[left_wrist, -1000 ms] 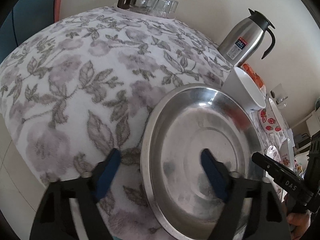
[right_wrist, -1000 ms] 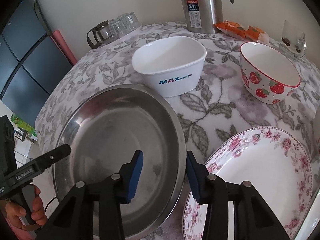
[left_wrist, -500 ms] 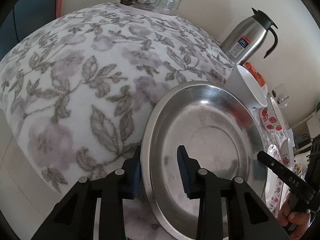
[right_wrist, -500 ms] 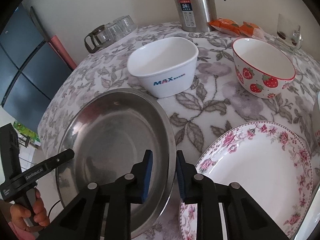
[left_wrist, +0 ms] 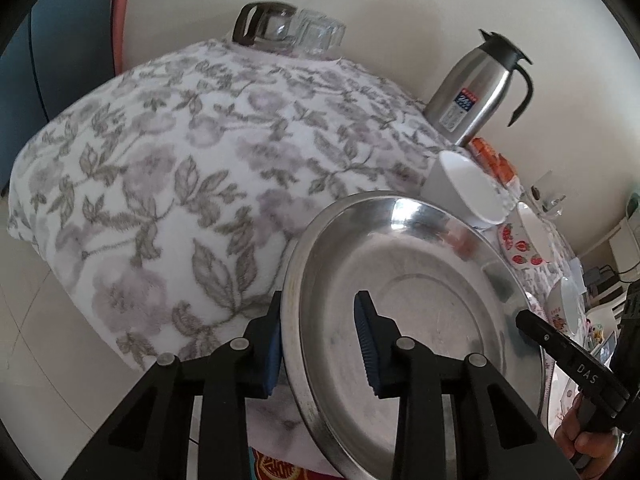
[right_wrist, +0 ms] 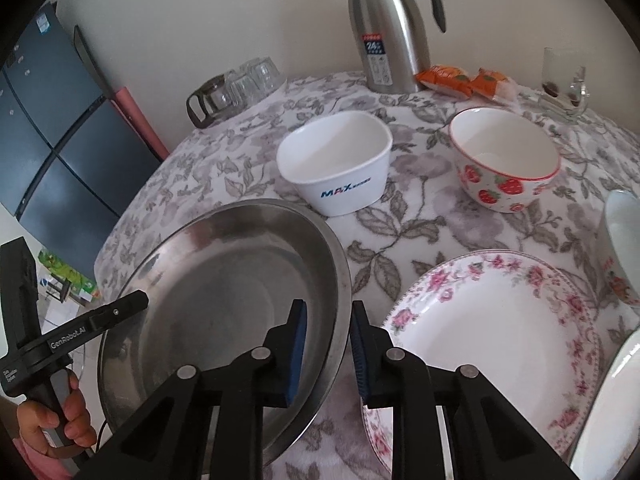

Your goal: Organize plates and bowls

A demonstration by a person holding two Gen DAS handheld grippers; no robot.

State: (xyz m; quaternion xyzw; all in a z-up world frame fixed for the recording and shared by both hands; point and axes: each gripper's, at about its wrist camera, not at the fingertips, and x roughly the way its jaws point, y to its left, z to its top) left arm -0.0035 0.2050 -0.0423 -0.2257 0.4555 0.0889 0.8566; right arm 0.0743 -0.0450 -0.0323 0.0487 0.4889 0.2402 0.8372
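Note:
A large steel plate [left_wrist: 412,312] [right_wrist: 224,296] is held tilted above the near edge of the floral tablecloth [left_wrist: 180,184]. My left gripper [left_wrist: 320,340] is shut on its left rim. My right gripper [right_wrist: 328,344] is shut on its right rim. A white bowl marked MAX [right_wrist: 340,160] and a strawberry bowl [right_wrist: 504,160] stand behind the plate. A pink-flowered plate [right_wrist: 492,320] lies to its right. The white bowl [left_wrist: 468,188] also shows in the left wrist view.
A steel thermos [right_wrist: 384,28] stands at the back by the wall, with orange snack packets [right_wrist: 464,80] and a glass [right_wrist: 564,80] beside it. A glass pot and tumblers [right_wrist: 236,84] sit at the back left. Another bowl [right_wrist: 620,248] is at the right edge.
Both grippers closed from open onto opposite rims of the steel plate, and the plate now tilts up off the cloth.

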